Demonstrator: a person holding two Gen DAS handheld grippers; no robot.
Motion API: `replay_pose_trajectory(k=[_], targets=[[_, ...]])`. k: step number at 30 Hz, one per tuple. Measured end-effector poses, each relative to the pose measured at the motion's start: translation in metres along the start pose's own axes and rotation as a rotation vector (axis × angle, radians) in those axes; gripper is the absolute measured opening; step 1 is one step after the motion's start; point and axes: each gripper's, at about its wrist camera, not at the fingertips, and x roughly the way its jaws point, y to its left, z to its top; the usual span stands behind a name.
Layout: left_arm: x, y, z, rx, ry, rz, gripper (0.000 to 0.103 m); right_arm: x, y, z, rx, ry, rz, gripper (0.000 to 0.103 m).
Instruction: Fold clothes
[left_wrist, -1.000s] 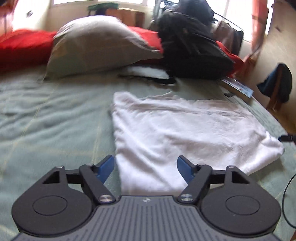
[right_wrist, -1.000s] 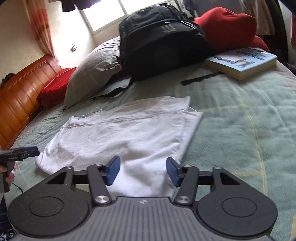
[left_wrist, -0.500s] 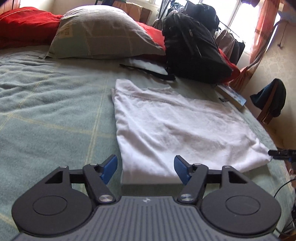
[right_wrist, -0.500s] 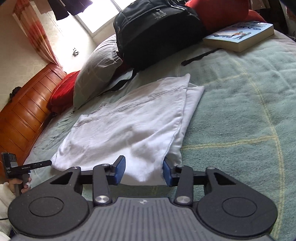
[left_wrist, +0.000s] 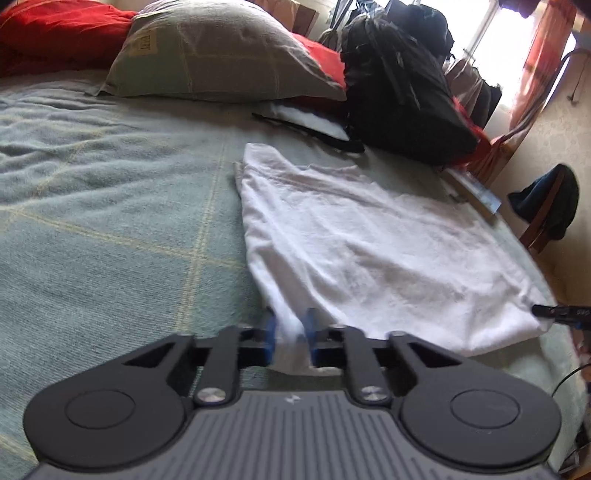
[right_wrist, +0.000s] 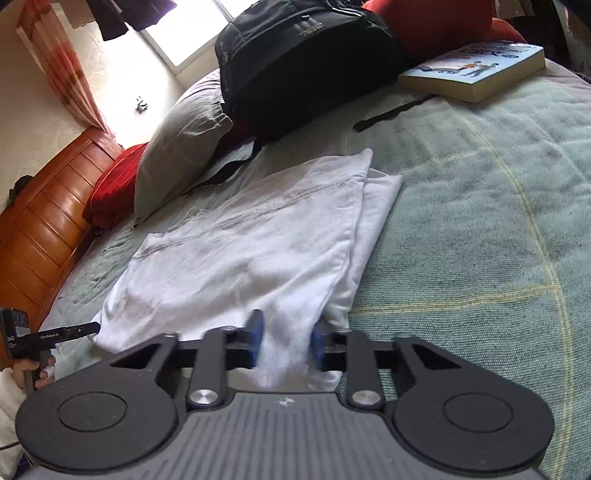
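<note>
I find the white garment (left_wrist: 369, 251) lying flat on the bed (left_wrist: 110, 229), already doubled lengthwise, a lower layer showing at 3 o'clock. My left claw (left_wrist: 290, 334) has just closed on its near corner; my right claw (right_wrist: 284, 341) has just closed on the other near corner. The crosswise fold toward 12 o'clock remains, in my judgement.

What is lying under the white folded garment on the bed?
The white folded garment lies flat on a green checked blanket, which shows all around it. Anything between them is covered.
</note>
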Motion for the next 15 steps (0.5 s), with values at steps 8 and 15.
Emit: replay_pose_trajectory(k=[8,15], targets=[[-0.011,0.007,-0.003,0.007,0.027,-0.001,0.002,-0.020,0.003,-0.019,-0.022,0.029,-0.046,0.005],[-0.033,0.003,0.008,0.080,0.016,0.091,0.005,-0.032,0.012,-0.010,-0.047,-0.004,-0.129,0.010]])
